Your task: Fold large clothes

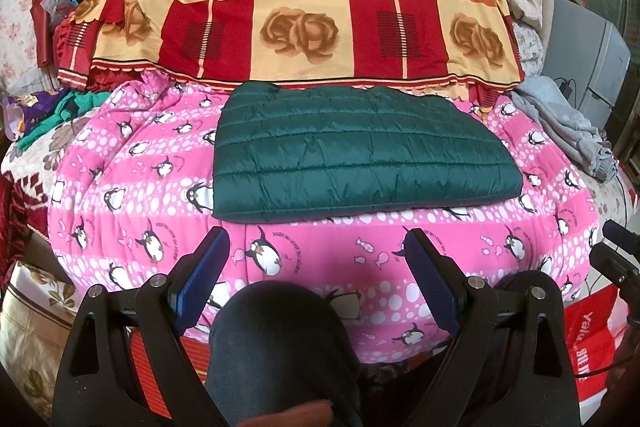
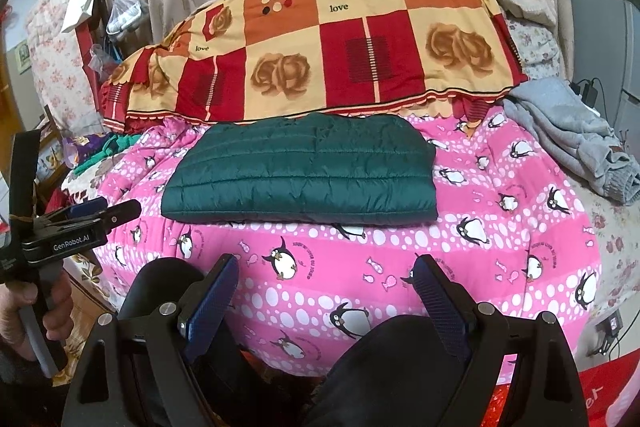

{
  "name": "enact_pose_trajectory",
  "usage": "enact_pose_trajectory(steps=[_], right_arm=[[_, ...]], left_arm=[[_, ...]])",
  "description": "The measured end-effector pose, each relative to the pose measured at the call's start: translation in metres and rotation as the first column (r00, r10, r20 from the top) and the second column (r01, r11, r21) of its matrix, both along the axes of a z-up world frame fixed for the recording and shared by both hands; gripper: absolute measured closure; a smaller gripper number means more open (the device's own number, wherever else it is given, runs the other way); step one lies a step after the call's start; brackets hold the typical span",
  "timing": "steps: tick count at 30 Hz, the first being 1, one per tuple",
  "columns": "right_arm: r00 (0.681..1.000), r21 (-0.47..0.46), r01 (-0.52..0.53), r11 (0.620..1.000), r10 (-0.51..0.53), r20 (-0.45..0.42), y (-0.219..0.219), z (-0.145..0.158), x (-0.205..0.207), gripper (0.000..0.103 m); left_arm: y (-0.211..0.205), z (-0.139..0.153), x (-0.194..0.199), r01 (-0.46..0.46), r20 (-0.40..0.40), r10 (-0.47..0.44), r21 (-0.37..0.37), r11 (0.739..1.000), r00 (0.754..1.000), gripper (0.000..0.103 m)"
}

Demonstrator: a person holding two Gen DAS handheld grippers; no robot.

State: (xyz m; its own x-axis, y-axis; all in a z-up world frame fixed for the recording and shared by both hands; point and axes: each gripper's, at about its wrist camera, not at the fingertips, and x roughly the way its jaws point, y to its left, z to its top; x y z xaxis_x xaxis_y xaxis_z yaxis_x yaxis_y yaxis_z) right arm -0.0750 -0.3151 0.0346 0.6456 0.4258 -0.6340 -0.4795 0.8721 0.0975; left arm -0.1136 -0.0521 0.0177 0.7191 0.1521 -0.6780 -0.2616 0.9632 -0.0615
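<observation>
Left gripper [image 1: 316, 239]: jaws spread wide, nothing between the blue pads [image 1: 208, 259], touching nothing. It hangs off the near edge of the pink penguin quilt [image 1: 320, 259], above the person's dark-trousered knee [image 1: 276, 331].

Right gripper [image 2: 324, 267]: same, jaws wide apart, empty, no contact.

Green quilted jacket [image 1: 360, 151] lies folded into a flat rectangle on the quilt, toward its far edge, just in front of the red-and-orange rose-print cover [image 1: 304, 23]. Grey garment [image 2: 576, 143] is crumpled at the quilt's far right corner.
</observation>
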Motion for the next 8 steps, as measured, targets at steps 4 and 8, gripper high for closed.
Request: enact_pose_trajectory(steps=[4, 8], right_arm=[[1.0, 0.0, -0.001, 1.0, 0.001, 0.002, 0.0009, 0.0009, -0.0005, 0.016], [1.0, -0.002, -0.002, 1.0, 0.002, 0.0, 0.0017, 0.0013, -0.0012, 0.016]], left_arm=[[-0.0046, -0.0023, -0.0027, 0.009, 0.019, -0.009, -0.004, 1.0, 1.0, 0.014], [-0.0069, -0.0033, -0.0029, 0.017, 0.022, -0.017, 0.003, 1.0, 1.0, 0.014]])
